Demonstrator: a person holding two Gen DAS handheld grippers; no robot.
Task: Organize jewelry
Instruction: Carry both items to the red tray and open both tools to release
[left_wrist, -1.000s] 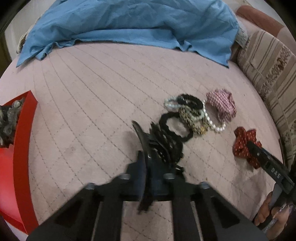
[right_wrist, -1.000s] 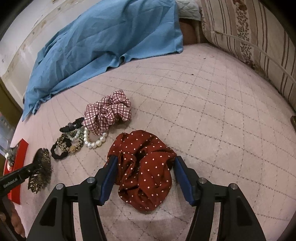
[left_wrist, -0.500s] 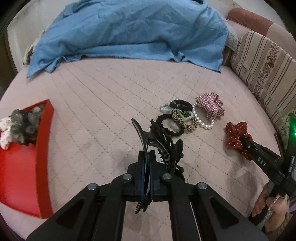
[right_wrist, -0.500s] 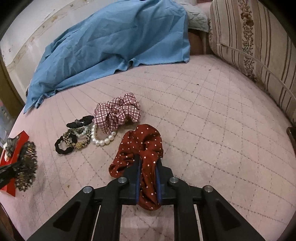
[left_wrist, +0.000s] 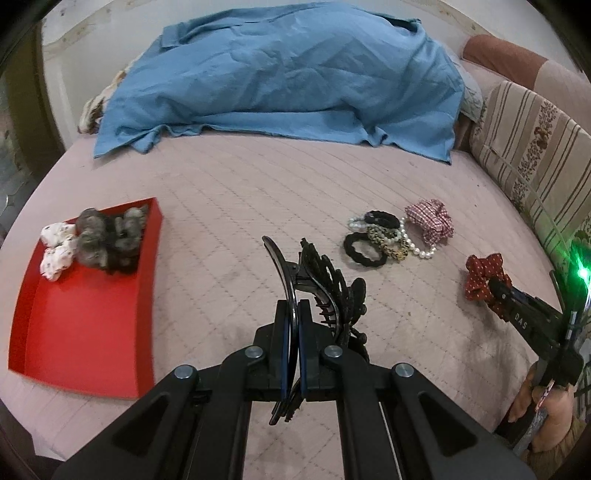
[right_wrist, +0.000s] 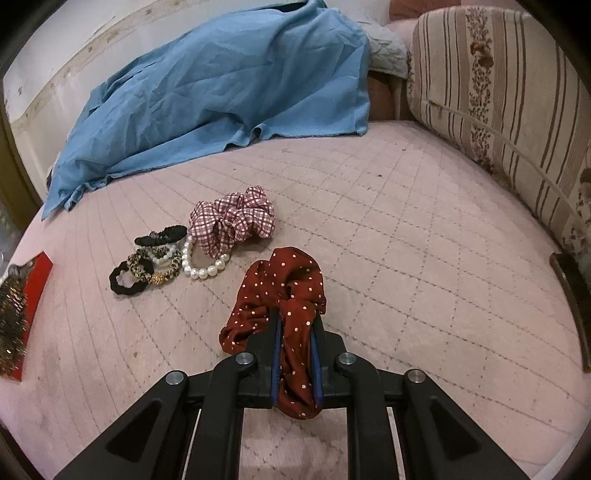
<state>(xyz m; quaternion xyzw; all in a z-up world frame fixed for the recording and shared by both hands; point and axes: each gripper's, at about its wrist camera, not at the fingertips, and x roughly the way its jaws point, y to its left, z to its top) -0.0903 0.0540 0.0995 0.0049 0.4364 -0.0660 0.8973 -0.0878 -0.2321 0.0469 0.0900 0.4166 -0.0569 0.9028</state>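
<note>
Tongs, left (left_wrist: 291, 343): pads pressed together on one curved arm of a black claw hair clip (left_wrist: 317, 291), low centre of the left wrist view. Clip's toothed body sticks out past the tips to the upper right; its lower end hangs below the pads.

Tongs, right (right_wrist: 295, 354): nearly closed on a dark red polka-dot scrunchie (right_wrist: 284, 295), fabric pinched between the blue pads, low centre of the right wrist view. Most of the scrunchie bunches out above and to the left of the tips. In the left wrist view this pair appears at the right edge with the scrunchie at its tip, a hand (left_wrist: 546, 406) on the handle at lower right.

Red tray (left_wrist: 85, 332) lies on the pink quilted bed (left_wrist: 240, 206), left of the left tongs, well apart; fuzzy grey and white floral scrunchies sit in its far corner.

Remaining pile, upper right of the left tongs: checked scrunchie (right_wrist: 232, 221), pearl bracelet (right_wrist: 203, 269), leopard-print tie (right_wrist: 155, 266), two black ties (right_wrist: 125, 284).

Hard to make out: tray is cut off at the left edge of the right wrist view, a glittery dark object in front of it. Blue cloth (left_wrist: 280, 77) covers whatever lies at the far end of the bed. Striped cushion (right_wrist: 498, 92) at right.
</note>
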